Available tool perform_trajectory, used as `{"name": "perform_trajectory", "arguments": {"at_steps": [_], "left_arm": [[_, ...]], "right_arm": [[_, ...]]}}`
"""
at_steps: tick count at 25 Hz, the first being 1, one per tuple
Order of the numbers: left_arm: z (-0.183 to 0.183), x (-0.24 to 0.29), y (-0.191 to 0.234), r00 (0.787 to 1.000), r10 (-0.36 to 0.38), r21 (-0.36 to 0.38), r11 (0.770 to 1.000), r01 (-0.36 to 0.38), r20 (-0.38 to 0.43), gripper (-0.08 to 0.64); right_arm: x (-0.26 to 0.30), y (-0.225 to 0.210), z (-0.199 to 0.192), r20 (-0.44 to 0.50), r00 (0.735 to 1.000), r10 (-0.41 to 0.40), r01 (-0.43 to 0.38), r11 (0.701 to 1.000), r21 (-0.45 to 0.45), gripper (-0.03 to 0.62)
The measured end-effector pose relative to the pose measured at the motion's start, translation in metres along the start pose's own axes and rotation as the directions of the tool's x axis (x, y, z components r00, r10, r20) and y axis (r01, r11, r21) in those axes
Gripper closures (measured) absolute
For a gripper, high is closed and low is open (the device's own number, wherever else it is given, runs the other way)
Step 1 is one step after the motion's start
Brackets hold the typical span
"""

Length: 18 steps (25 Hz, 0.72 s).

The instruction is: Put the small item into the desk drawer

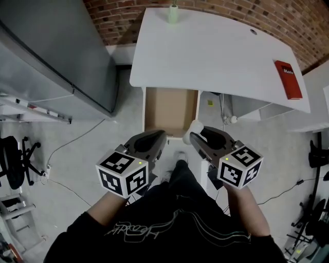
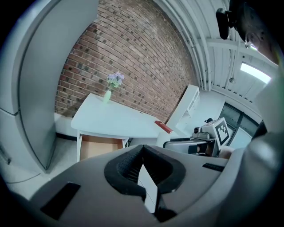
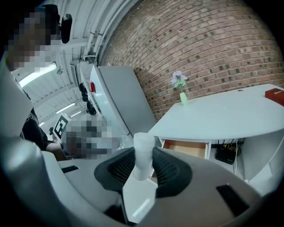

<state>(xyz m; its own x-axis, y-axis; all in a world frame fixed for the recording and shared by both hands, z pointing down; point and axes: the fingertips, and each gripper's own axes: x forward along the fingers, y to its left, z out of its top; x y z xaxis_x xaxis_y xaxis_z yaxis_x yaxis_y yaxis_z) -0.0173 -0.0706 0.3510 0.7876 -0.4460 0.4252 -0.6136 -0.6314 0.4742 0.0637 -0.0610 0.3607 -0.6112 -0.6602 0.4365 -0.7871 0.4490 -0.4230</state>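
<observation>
The small item (image 3: 143, 153) is a white stubby cylinder, and my right gripper (image 3: 143, 163) is shut on it with its top sticking out above the pads. From the head view the item (image 1: 195, 126) hangs just in front of the open desk drawer (image 1: 169, 109), whose brown inside shows nothing in it. That drawer (image 3: 186, 148) also appears past the right jaws. My left gripper (image 1: 160, 137) hovers beside the right gripper (image 1: 197, 135), near the drawer's front edge. Its jaws (image 2: 142, 153) are shut with nothing between them.
The white desk (image 1: 216, 51) carries a green vase with flowers (image 1: 174, 13) at the back and a red book (image 1: 288, 79) at its right end. A tall grey cabinet (image 1: 56, 56) stands to the left. Cables and an office chair (image 1: 15, 159) are on the floor.
</observation>
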Motion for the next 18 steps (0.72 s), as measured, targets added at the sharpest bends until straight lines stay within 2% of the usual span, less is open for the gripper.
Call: {"name": "perform_trajectory", "arguments": {"at_steps": [6,14,18], "left_arm": [[-0.002,0.018,0.026,0.999,0.053,-0.015,0.998,-0.053,-0.008,0.538],[-0.009,0.063,0.081,0.991,0.122,-0.141,0.982,-0.129,-0.057,0.538],[-0.006,0.083,0.103,0.986,0.146,-0.163,0.974,-0.157,-0.075,0.538]], "right_arm": [[0.042,-0.026,-0.006,-0.06,0.998,0.002,-0.004,0.999,-0.035,0.459],[0.106,-0.079,-0.021,-0.161,0.987,0.02,-0.027,0.999,-0.04,0.459],[0.135,-0.108,-0.034,-0.215,0.977,0.013,-0.02,0.999,-0.026,0.459]]}}
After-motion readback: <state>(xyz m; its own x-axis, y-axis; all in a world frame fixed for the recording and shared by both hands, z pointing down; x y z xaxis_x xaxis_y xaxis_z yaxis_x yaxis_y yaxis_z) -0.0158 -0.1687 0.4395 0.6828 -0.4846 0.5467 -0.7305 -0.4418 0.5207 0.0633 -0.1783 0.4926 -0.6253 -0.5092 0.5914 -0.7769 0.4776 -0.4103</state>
